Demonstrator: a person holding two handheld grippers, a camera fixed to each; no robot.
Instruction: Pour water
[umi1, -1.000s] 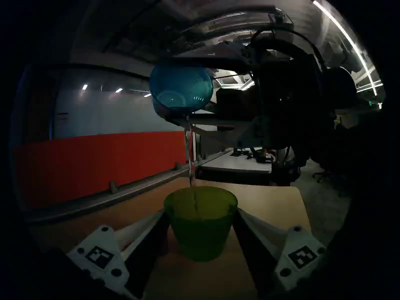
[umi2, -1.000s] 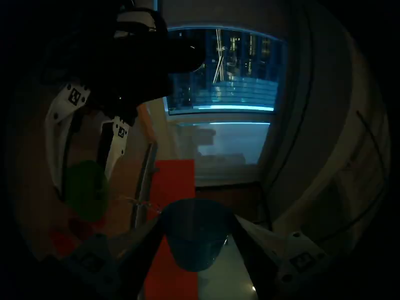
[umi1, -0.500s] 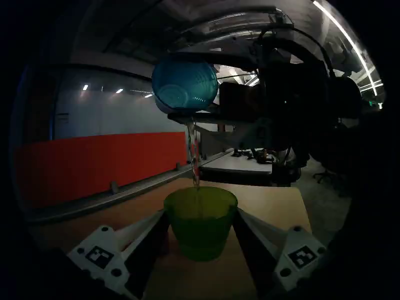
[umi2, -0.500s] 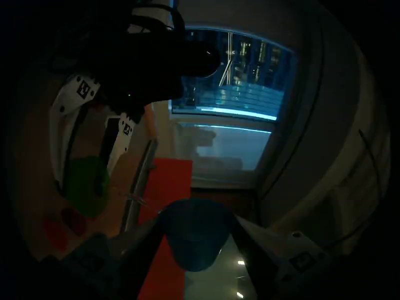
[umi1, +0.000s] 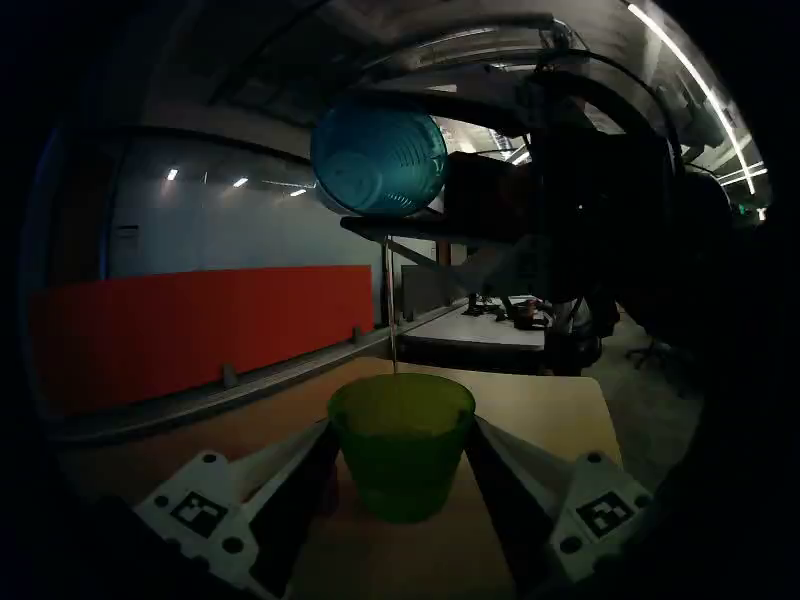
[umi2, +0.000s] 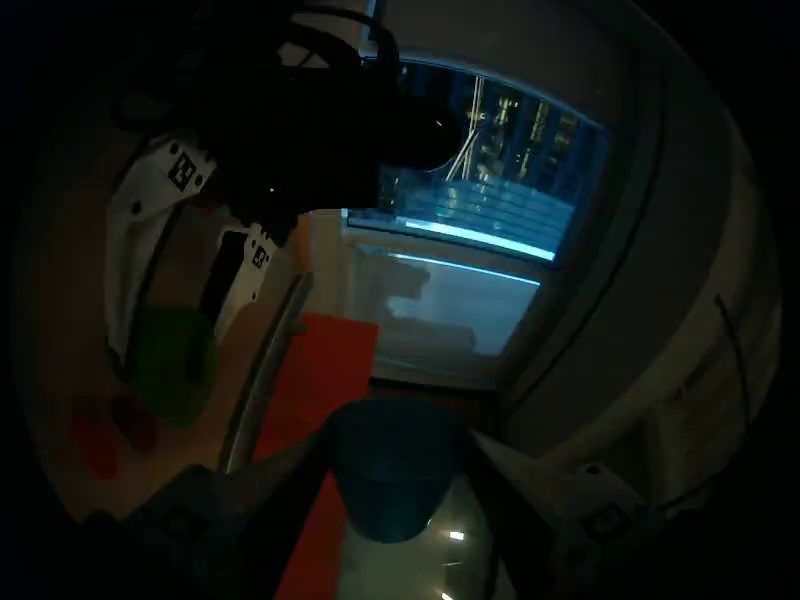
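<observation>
Left tongs (umi1: 402, 432): 2 white wedge-shaped fingers (umi1: 262, 478), widening twd the bottom corners of the left gripper view, w/ dark inner faces. Each has a black-and-white square tag (umi1: 195, 512) w/ small round screws (umi1: 232, 545) around it. Right tongs (umi1: 380, 165), upper right of same view: bulky black body, thin black cables (umi1: 620, 85) arcing over the top. In the right gripper view, the left tongs (umi2: 170, 350) at upper left have white fingers, square tags and black housing. The right tongs (umi2: 395, 470) at the bottom look dim grey, tags barely visible.
</observation>
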